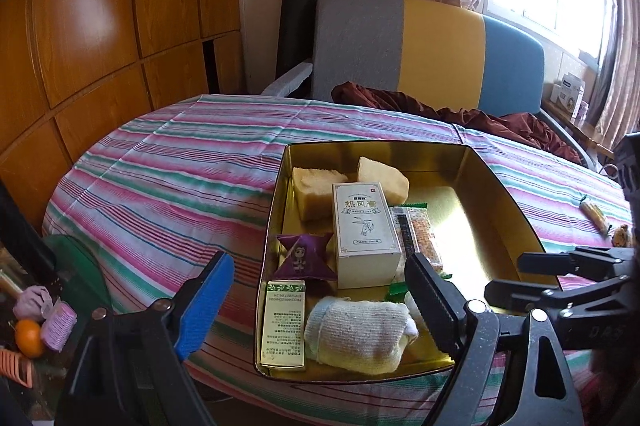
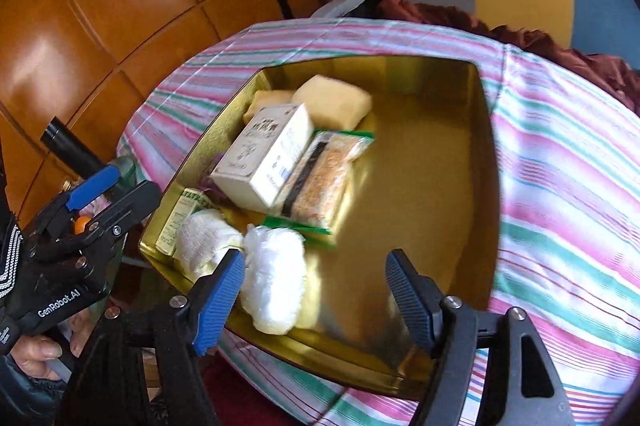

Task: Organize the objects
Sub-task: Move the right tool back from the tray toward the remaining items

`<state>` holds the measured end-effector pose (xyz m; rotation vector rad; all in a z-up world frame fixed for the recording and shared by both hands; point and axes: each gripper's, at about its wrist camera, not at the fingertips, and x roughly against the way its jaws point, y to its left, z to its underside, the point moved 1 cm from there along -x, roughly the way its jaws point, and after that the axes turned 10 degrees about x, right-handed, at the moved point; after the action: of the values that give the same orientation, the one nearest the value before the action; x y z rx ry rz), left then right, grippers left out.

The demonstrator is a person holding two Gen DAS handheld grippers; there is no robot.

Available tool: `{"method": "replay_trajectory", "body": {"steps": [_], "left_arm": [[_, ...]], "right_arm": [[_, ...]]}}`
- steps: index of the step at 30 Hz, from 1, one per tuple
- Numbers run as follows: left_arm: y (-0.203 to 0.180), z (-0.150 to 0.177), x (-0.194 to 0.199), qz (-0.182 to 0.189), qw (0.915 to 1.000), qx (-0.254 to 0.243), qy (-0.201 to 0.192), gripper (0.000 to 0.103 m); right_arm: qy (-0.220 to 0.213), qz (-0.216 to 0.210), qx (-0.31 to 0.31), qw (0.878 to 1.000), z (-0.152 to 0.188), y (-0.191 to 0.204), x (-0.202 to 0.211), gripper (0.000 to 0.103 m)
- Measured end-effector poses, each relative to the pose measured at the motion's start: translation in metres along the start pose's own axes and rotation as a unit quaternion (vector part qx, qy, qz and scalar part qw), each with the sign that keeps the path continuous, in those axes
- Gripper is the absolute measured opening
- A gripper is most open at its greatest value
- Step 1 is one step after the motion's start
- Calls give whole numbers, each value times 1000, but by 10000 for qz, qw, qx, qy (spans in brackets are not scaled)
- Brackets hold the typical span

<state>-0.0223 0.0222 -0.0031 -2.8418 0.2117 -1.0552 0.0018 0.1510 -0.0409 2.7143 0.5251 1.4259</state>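
Observation:
A gold tin (image 1: 500, 194) sits on the striped cloth and holds a white box (image 1: 364, 234), two pale spongy blocks (image 1: 312, 194), a purple packet (image 1: 304, 256), a green-and-white carton (image 1: 282, 326), a rolled towel (image 1: 356, 330) and a snack packet (image 1: 420, 238). My left gripper (image 1: 320, 302) hangs open over the tin's near left corner, above the towel and touching nothing. My right gripper (image 2: 316, 290) is open over the tin's near edge. A white crumpled bundle (image 2: 276, 282) lies in the tin just inside its left finger (image 2: 222, 302), not pinched.
The table wears a pink, green and white striped cloth (image 1: 168, 178). Behind it stand a grey, yellow and blue chair (image 1: 432, 46) with red fabric (image 1: 472, 114) and wooden cabinets (image 1: 100, 26). Small items (image 1: 596, 216) lie at the table's right. An orange (image 1: 28, 336) sits low left.

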Motion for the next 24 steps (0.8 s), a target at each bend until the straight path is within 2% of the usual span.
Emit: {"method": "replay_trajectory", "body": {"steps": [7,14,19,24], "left_arm": [[-3,1,2,6,10000,-49,-19,88],[-16,6,3,28,9997,-229,-3,88],[-29,6,5,143,9991,-391,0,88],[-51,4,6,380,9976,-583,23,88]], "right_arm": [[-137,468,-220,9986,15,-36,35,77],[-186,1110,-935,9892,40,-109,74,79],[-431,1590,-1694,9717,63,-172,123,79],[-800,2047,-2579,9408,99,-230,179,79]]}}
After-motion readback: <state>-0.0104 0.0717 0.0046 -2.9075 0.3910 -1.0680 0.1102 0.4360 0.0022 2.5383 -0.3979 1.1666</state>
